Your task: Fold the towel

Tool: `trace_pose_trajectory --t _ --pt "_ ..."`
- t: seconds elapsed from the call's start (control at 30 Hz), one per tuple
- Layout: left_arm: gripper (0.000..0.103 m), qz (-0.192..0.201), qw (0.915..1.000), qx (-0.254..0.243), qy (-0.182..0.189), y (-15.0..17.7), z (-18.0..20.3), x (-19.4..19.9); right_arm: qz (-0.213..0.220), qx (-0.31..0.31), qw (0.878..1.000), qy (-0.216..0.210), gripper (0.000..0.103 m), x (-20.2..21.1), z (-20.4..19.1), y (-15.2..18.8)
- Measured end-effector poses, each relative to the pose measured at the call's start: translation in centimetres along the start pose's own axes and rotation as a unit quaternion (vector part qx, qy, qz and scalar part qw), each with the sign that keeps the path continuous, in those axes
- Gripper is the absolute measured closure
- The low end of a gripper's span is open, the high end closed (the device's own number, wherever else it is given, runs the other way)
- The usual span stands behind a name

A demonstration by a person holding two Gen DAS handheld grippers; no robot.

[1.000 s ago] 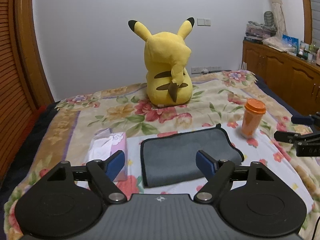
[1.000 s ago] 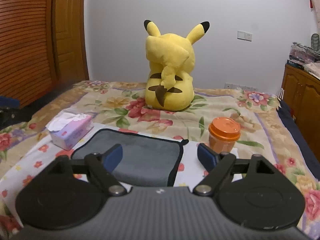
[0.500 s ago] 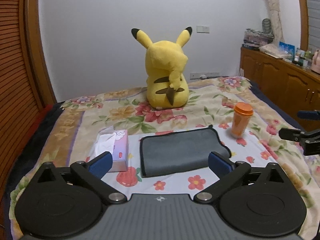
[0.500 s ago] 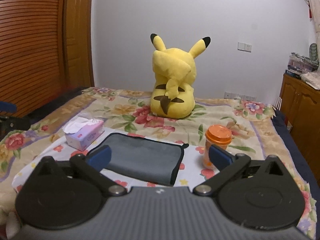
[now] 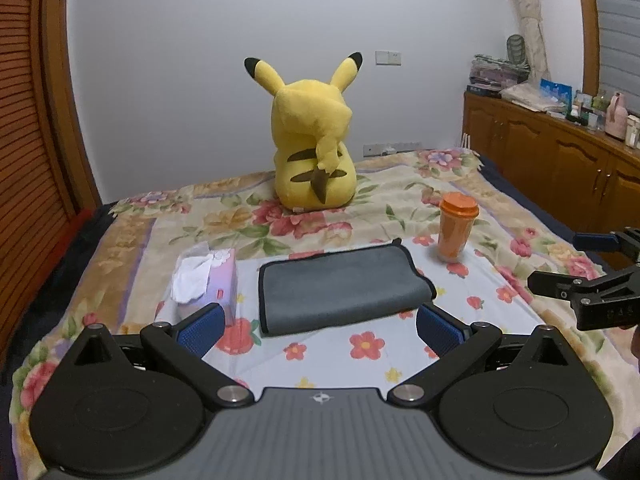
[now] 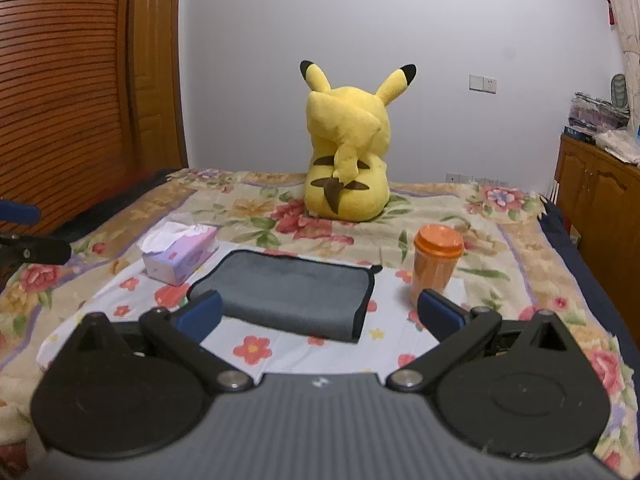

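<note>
A grey towel with black trim point(image 5: 340, 290) lies folded flat on the floral bedspread, also in the right wrist view point(image 6: 288, 292). My left gripper point(image 5: 320, 330) is open and empty, held back from the towel's near edge. My right gripper point(image 6: 320, 312) is open and empty, above the towel's near edge. The right gripper also shows at the right edge of the left wrist view point(image 5: 588, 264). The left gripper shows at the left edge of the right wrist view point(image 6: 24, 232).
An orange cup with lid point(image 5: 456, 228) stands right of the towel, also in the right wrist view point(image 6: 436, 268). A tissue box point(image 5: 208, 280) sits left of it. A yellow plush toy point(image 5: 312, 152) sits behind. Wooden cabinets point(image 5: 560, 164) line the right wall.
Both grippers have pulled back and up from the towel and their jaws have opened wider. The towel lies as before.
</note>
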State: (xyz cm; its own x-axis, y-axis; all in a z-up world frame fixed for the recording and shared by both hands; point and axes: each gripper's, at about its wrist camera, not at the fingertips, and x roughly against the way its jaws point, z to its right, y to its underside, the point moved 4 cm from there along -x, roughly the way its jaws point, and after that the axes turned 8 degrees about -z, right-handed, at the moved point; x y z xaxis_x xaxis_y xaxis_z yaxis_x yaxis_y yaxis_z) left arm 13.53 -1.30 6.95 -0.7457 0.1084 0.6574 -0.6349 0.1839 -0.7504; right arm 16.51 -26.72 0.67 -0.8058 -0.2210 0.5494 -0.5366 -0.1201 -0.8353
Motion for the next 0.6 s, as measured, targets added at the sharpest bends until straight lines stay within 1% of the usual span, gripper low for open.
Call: trace_pose_trajectory --t 0.13,0.23,0.37,0.6 --pt "0.0 -0.015 0.9998 -0.003 -0.01 1.6 0.5 -0.4 -0.004 -0.005 1.0 -0.001 0.0 0.4 -0.5 1.2" --pt "0.0 -0.02 0.9998 0.0 -0.004 2.8 0.8 -0.5 -0.005 -0.008 1.0 0.0 0.0 0.7 -0.9 1.9" --pt "0.0 -0.026 0.9995 0.011 -0.009 4.2 1.2 -0.4 -0.007 -0.014 1.0 0.0 0.0 1.2 -1.3 2.8" --pt "0.0 -0.031 0.9993 0.02 -0.002 6.0 2.1 0.4 -0.016 -0.021 1.0 -0.004 0.0 1.9 -2.5 4.6"
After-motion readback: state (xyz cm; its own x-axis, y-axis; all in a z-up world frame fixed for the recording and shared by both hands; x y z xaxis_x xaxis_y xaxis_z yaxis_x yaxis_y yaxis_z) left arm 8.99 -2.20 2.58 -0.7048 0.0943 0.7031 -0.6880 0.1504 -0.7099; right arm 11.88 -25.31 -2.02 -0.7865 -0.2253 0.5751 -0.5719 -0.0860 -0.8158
